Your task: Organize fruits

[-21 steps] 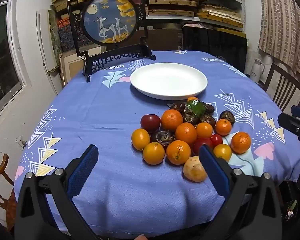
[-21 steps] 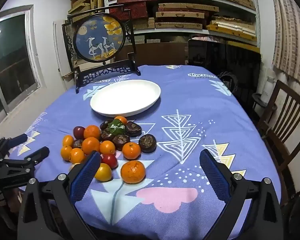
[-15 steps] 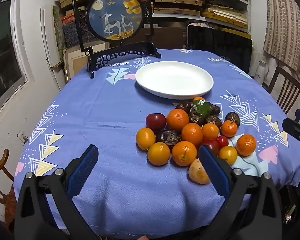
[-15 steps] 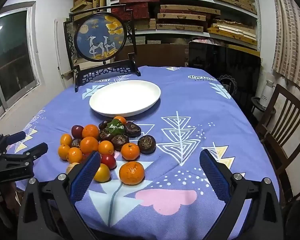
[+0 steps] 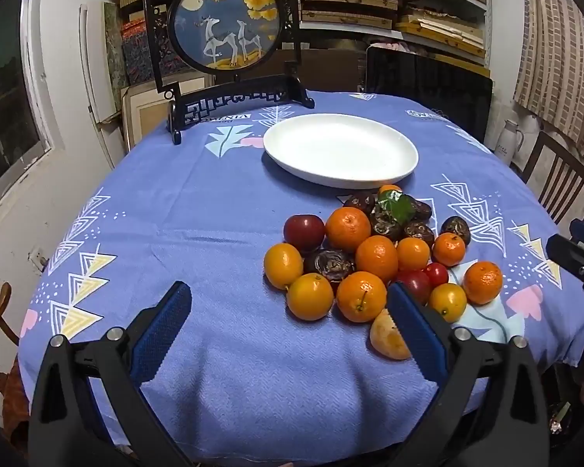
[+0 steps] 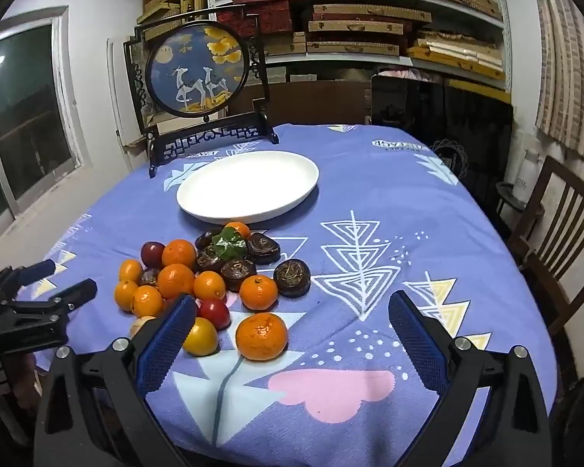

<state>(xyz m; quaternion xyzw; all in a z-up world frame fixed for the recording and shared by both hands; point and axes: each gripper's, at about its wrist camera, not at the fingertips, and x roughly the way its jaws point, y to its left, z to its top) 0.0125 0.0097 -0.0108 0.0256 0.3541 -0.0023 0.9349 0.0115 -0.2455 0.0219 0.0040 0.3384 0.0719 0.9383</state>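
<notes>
The fruits (image 5: 373,260) lie in a loose heap on the blue cloth of the worktop (image 5: 198,210), toward its near edge and just in front of the white plate (image 5: 340,150), which holds nothing. The heap mixes oranges, small mandarins, dark red plums, brown wrinkled fruits and one green leaf (image 5: 397,202).

The left gripper (image 5: 288,327) hovers over the near edge of the worktop with its fingers (image 5: 161,329) spread wide and nothing between them. Most of the heap sits beyond and to the right of the gap; the right-hand finger overlaps a pale yellowish fruit (image 5: 387,336) at the near end of the heap, though whether it touches it cannot be told. A large orange (image 5: 361,296) lies just inside that finger's tip.

The right gripper (image 6: 292,330) also stands wide open and grips nothing. A lone mandarin (image 6: 261,335) rests on the cloth within its gap, closer to the left-hand finger and apart from both. A yellow-orange fruit (image 6: 201,335) and a red plum (image 6: 214,313) lie just beside the tip of that left-hand finger (image 6: 167,342). The rest of the heap is beyond and to the left of this gripper.

A framed round deer picture (image 6: 196,72) stands upright at the far edge of the worktop, behind the plate. A wooden chair (image 6: 556,233) stands off the right edge.
</notes>
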